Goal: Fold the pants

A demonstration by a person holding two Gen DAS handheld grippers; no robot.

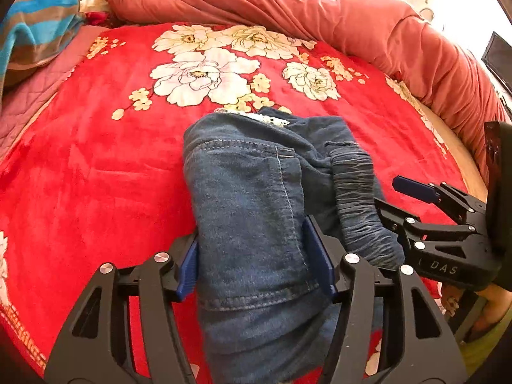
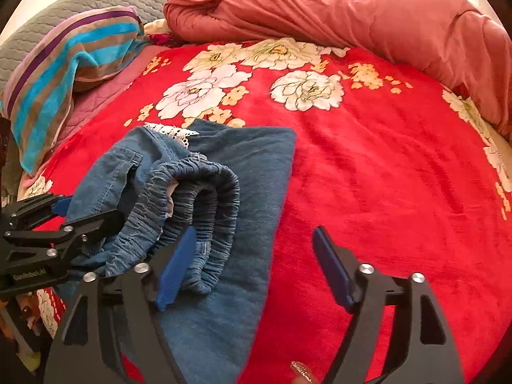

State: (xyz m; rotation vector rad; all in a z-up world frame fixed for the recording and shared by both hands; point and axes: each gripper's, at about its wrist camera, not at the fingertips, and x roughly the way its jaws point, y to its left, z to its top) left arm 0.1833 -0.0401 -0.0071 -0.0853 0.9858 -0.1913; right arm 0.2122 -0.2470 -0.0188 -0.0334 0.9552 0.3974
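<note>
Folded blue denim pants (image 1: 249, 185) with a gathered elastic waistband (image 2: 204, 192) and a strip of white lace lie on the red floral blanket (image 1: 80, 176). My left gripper (image 1: 254, 259) stands open astride the near end of the folded denim, one blue pad at each side of the cloth. My right gripper (image 2: 254, 267) is wide open; its left pad hovers over the waistband and lower denim layer (image 2: 262, 166), its right pad over bare blanket (image 2: 400, 176). Each gripper also shows in the other's view: the right gripper (image 1: 396, 196) beside the waistband, the left gripper (image 2: 92, 211) at the pants' left edge.
A rolled coral duvet (image 1: 288, 3) runs along the back and right of the bed. A striped towel (image 2: 64, 73) and a grey quilted pillow (image 2: 80, 9) lie at the back left. A dark screen (image 1: 499, 57) stands off the bed at right. A person's fingernail (image 2: 300, 374) shows below.
</note>
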